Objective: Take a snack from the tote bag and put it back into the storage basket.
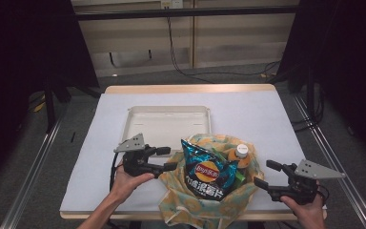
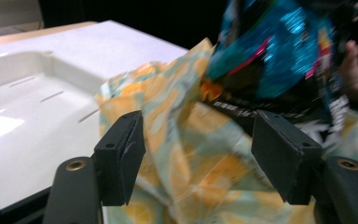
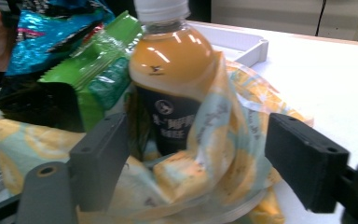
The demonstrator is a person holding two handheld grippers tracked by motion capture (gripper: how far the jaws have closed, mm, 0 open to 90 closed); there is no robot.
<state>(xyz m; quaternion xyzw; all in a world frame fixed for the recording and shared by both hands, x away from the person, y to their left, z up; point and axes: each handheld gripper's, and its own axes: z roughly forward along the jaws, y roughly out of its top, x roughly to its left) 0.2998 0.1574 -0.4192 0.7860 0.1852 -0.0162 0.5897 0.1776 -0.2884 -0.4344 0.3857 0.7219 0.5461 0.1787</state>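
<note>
Bag: patterned yellow-and-teal cloth bag (image 1: 205,200) sits at the near edge of the white table (image 1: 267,119), between the two grippers, its mouth slack and open.
Contents: blue chip packet (image 1: 207,171) stands upright in it; orange drink bottle (image 1: 238,155) to its right; green packet (image 3: 105,70) between them.
Left gripper (image 1: 167,159): jaws apart, nothing gripped, just left of the bag.
Right gripper (image 1: 265,174): jaws apart, holding nothing, just right of the bag.
Tray (image 1: 138,114): white, just beyond the bag on the far side.
</note>
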